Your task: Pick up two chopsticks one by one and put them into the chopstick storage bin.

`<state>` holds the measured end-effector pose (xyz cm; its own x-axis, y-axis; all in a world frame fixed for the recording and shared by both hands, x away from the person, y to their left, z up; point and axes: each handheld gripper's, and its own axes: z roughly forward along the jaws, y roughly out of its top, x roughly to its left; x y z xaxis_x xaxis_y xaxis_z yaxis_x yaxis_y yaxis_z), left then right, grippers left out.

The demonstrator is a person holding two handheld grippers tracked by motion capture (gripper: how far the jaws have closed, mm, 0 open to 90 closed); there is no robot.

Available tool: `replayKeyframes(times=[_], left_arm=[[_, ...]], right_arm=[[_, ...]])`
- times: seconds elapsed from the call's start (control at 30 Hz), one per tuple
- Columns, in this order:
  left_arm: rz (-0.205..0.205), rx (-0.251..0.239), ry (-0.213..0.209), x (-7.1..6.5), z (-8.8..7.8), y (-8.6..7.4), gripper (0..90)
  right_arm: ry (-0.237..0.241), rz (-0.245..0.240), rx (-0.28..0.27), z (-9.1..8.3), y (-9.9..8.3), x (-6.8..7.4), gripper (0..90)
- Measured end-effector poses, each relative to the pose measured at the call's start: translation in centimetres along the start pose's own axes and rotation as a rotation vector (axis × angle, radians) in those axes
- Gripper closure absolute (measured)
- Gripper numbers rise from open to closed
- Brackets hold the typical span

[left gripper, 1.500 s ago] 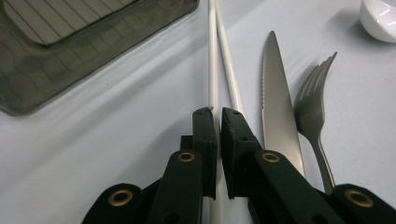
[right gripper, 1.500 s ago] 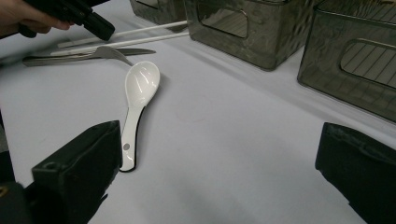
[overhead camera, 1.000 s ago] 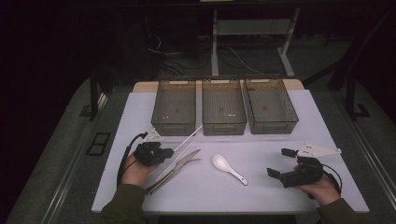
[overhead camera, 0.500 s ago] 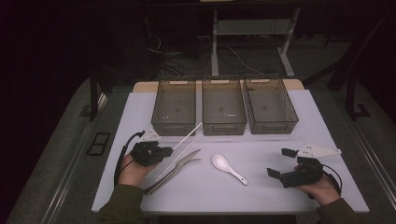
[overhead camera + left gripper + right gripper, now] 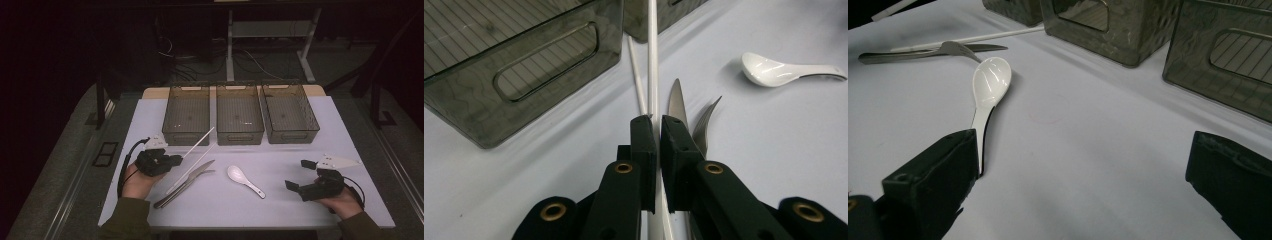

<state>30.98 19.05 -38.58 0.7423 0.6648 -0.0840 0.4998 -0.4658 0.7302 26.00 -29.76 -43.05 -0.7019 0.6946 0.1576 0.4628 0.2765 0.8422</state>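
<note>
We see a white chopstick point(image 5: 653, 60) pinched between the two black jaws of the left claw point(image 5: 657, 122). In the high view this chopstick point(image 5: 199, 142) rises from the left claw point(image 5: 172, 161) at a slant, and its far end reaches up in front of the left bin point(image 5: 187, 112). A second white chopstick point(image 5: 192, 167) lies flat on the worktop point(image 5: 280, 210) just beside the first one. In the left gripper view it point(image 5: 636, 75) runs on the left of the held stick, and we cannot tell if the two touch.

Next to the chopsticks lie a steel knife point(image 5: 192, 176) and a steel fork point(image 5: 182, 187), close side by side, with their tips toward the bins. A white spoon point(image 5: 244, 180) rests near the middle of the worktop, apart from the knife and fork, its bowl toward the left side and its handle toward the right claw point(image 5: 302, 176).

The right claw stands spread wide and holds nothing. In the right gripper view the spoon point(image 5: 989, 82) lies in front of the left jaw, and its handle end passes just beside that jaw; the worktop between the jaws is bare.

Three dark see-through bins stand in a row at the far edge: the left bin, the middle bin point(image 5: 239, 112) and the right bin point(image 5: 289, 111).
</note>
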Motion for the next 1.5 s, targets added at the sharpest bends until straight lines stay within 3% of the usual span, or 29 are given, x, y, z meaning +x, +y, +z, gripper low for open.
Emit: replayKeyframes(times=[0.1,0.7,1.5], left_arm=[[-0.019,-0.012,-0.002,0.0,-0.3,0.2,84.7],[-0.039,-0.072,0.009,1.0,-0.8,2.1,84.7],[-0.066,-0.088,0.029,3.7,0.1,6.2,84.7]], right_arm=[[0.0,-0.001,-0.001,0.0,0.0,0.0,0.8],[-0.007,0.009,-0.008,-0.1,0.0,-0.1,0.8],[-0.014,0.028,-0.024,-0.3,0.0,-0.3,0.8]])
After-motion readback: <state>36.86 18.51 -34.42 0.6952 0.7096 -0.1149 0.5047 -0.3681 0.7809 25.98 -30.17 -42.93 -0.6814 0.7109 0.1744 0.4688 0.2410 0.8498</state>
